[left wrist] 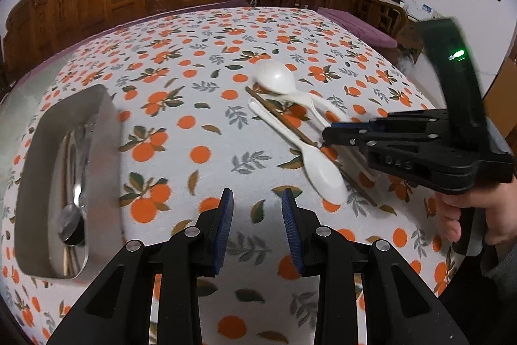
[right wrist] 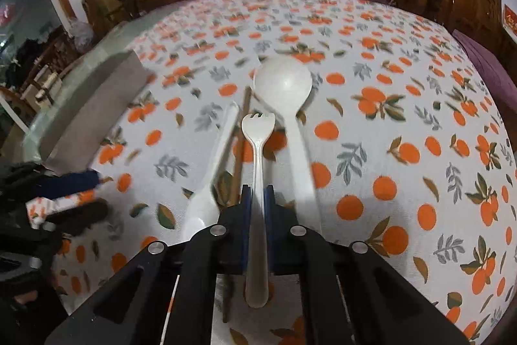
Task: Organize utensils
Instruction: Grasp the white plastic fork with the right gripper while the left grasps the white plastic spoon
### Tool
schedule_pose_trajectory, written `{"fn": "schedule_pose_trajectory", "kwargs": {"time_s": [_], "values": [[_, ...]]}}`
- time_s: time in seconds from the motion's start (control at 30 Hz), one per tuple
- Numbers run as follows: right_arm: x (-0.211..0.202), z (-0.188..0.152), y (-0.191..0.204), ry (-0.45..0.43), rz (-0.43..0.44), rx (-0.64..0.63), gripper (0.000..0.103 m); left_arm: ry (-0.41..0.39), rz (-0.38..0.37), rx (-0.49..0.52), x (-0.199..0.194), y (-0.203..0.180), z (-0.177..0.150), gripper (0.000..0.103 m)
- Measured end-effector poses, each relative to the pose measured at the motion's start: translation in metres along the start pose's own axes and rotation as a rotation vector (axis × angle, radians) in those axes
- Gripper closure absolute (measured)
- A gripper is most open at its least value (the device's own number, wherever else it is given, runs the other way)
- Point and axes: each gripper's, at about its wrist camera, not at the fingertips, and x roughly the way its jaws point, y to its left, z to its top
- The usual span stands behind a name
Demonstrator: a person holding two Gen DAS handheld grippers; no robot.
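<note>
In the left wrist view, the left gripper [left wrist: 257, 196] hangs over bare tablecloth [left wrist: 194, 54] with its jaws partly apart and nothing between the blue pads. To its left, well apart, lies the metal tray [left wrist: 106, 118], which already holds a metal spoon [left wrist: 72, 222] and some other long utensils too blurred to name. Ahead and to its right lies the loose pile: a large white spoon [left wrist: 274, 76], a smaller white spoon [left wrist: 323, 170] and a brown chopstick [left wrist: 278, 115] crossing under them. The right gripper [left wrist: 326, 134] reaches into this pile from the right, held by a hand [left wrist: 468, 215].

In the right wrist view, the right gripper [right wrist: 257, 189] has its jaws drawn nearly together on the handle of a white fork [right wrist: 258, 144], the pads pressing it from both sides. The tines point straight ahead and the handle end runs back between the fingers. Just left of the jaws lie the smaller white spoon [right wrist: 210, 177] and the chopstick [right wrist: 240, 151]; just right lies the large white spoon [right wrist: 287, 105]. The tray [right wrist: 93, 118] sits far ahead to the left.

The step in hand looks like lifting the fork out for the tray. It is best raised straight up first, so its tines clear the neighbours without dragging them. The grip sits about mid-handle, so the fork should stay level. Carry it leftward and lay it lengthwise along the tray.
</note>
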Motion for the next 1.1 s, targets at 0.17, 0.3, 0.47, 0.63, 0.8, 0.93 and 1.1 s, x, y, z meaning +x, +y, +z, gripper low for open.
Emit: {"fn": "schedule_pose_trajectory", "kwargs": {"time_s": [0.17, 0.3, 0.47, 0.63, 0.8, 0.93, 1.1], "values": [[-0.025, 0.011, -0.017, -0.106, 0.024, 0.070, 0.094, 0.004, -0.009, 0.006, 0.011, -0.011, 0.010, 0.055], [-0.032, 0.013, -0.030, -0.124, -0.006, 0.086, 0.093, 0.012, -0.017, 0.017, 0.023, -0.023, 0.017, 0.053], [-0.031, 0.013, -0.039, -0.121, -0.029, 0.095, 0.093, 0.040, -0.028, 0.038, 0.041, -0.039, 0.021, 0.053], [-0.031, 0.013, -0.040, -0.124, -0.027, 0.093, 0.093, 0.056, -0.040, 0.046, 0.054, -0.048, 0.021, 0.053], [-0.031, 0.013, -0.038, -0.123, -0.023, 0.091, 0.093, 0.059, -0.055, 0.054, 0.056, -0.053, 0.021, 0.069], [-0.030, 0.013, -0.036, -0.118, -0.024, 0.092, 0.093, 0.053, -0.073, 0.044, 0.051, -0.054, 0.020, 0.077], [-0.026, 0.011, -0.025, -0.105, -0.029, 0.068, 0.093, 0.047, -0.065, 0.059, 0.037, -0.055, 0.019, 0.096]]}}
